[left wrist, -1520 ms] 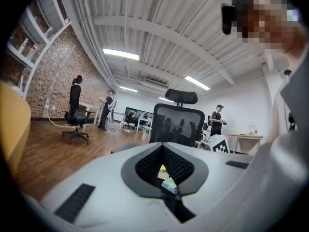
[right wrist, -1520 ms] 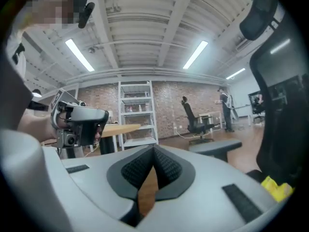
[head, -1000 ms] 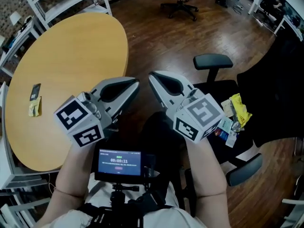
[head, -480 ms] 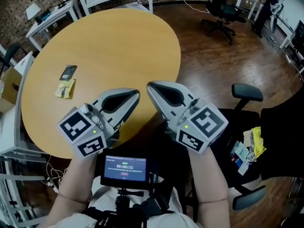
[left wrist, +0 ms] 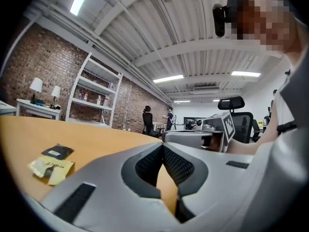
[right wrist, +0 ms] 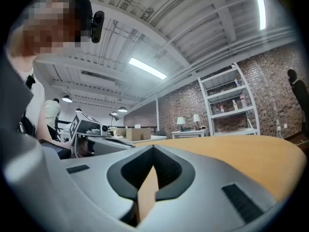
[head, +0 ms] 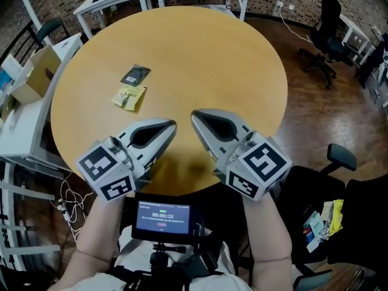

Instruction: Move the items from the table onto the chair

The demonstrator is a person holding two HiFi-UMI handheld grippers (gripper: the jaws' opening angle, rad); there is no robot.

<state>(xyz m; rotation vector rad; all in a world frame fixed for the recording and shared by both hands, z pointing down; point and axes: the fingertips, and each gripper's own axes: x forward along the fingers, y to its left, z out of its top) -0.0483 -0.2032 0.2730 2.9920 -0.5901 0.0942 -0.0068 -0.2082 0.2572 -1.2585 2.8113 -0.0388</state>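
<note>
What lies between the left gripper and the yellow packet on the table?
Only bare tabletop, as the head view shows: nothing sits between the left gripper and the yellow packet. The black packet lies beyond it.

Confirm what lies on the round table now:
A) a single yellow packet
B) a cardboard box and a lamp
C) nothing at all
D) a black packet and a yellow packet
D: the head view shows a black packet and a yellow packet lying close together on the left part of the table.
</note>
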